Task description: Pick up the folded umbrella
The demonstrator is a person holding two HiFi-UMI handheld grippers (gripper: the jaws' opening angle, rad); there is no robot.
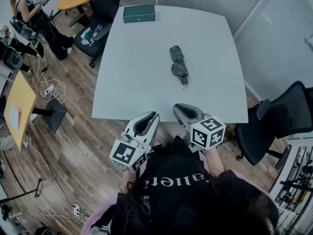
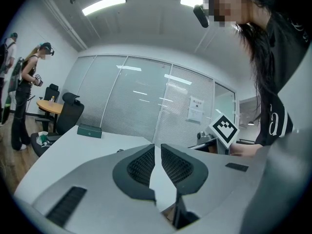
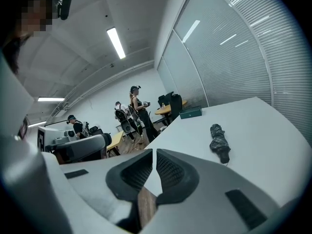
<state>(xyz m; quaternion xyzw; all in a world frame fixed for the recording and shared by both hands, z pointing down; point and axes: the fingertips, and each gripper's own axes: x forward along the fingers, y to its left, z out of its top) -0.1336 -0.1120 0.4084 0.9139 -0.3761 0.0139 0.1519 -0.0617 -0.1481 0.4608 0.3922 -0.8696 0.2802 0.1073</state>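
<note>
Umbrella [image 1: 179, 64] lies folded flat around the middle of the table [image 1: 132, 82], a bit right of centre, long axis roughly pointing away from the person, clear of everything else. Nothing is touching it yet.

Right gripper [image 1: 177, 106] is at the near table edge, jaws pressed together and empty. Left gripper [image 1: 155, 114] is beside it in the same state: closed, holding nothing. The right one looks nearer, so I'd use it.

My take on the approach:
- spread the jaws before reaching over, not above the umbrella
- come in across the short axis, at mid-body
- get the tips low to the tabletop, since the fabric is loose and a shallow pinch may grab only cloth and slip

Only container is the green box [image 1: 139, 13] at the far edge, well apart. Its lid is closed, so I can't see the contents.
</note>
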